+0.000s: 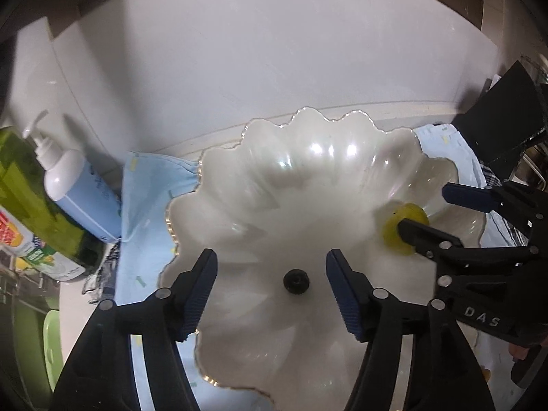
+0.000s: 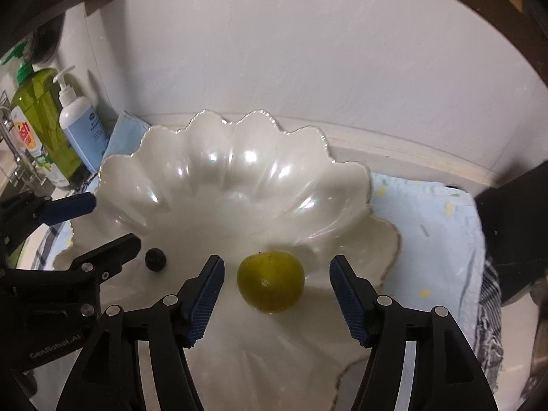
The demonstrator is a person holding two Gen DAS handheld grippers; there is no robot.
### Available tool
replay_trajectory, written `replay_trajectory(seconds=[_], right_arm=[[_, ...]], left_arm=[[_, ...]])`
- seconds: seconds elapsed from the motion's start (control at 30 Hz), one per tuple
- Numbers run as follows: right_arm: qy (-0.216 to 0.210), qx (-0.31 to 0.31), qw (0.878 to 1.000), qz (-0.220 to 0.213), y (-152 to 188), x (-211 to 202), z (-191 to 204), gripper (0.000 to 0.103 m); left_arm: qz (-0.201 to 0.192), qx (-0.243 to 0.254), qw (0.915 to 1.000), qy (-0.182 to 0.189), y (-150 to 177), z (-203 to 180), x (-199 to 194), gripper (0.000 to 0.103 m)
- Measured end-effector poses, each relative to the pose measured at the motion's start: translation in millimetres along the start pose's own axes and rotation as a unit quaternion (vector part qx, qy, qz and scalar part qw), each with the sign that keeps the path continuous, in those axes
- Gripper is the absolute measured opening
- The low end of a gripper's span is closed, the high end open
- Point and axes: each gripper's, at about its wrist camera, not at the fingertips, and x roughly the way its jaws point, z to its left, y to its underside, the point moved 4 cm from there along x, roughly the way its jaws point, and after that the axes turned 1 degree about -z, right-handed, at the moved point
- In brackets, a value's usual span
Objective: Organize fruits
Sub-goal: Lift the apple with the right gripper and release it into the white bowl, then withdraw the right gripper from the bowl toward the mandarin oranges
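White counter (image 2: 394, 157) carries a blue cloth (image 2: 428, 226) and two bottles (image 2: 78, 130).

This is a home kitchen. Left of the white scalloped, gold-rimmed bowl (image 2: 219, 185) stand a white pump bottle with a pale blue label (image 2: 80, 126) and a tall green bottle of dish liquid (image 2: 42, 120), both against a plain white wall (image 2: 274, 51). Under the bowl lies a light blue cloth (image 2: 428, 233) spread on the white tabletop (image 1: 85, 308). Farther left of the bowl a metal rack (image 2: 10, 157) shows.
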Motion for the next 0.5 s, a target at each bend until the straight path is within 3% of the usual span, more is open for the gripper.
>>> replay_trajectory(seconds=[0.23,0.33,0.5], right_arm=[[-0.01,0.03,0.999,-0.017,4.7,-28.6,-8.1,0.069],[-0.005,0.036,0.999,-0.033,11.4,-45.8,-11.7,0.071],[0.017,0.032,0.997,-0.067,23.4,-81.9,-14.6,0.071]], left_arm=[[-0.044,0.013,0.9981,-0.041,-1.5,1.6,-39.4,0.092],[-0.063,0.013,0.9971,-0.041,1.6,-0.3,-60.7,0.097],[-0.082,-0.005,0.9961,-0.033,12.2,0.4,-94.4,0.099]])
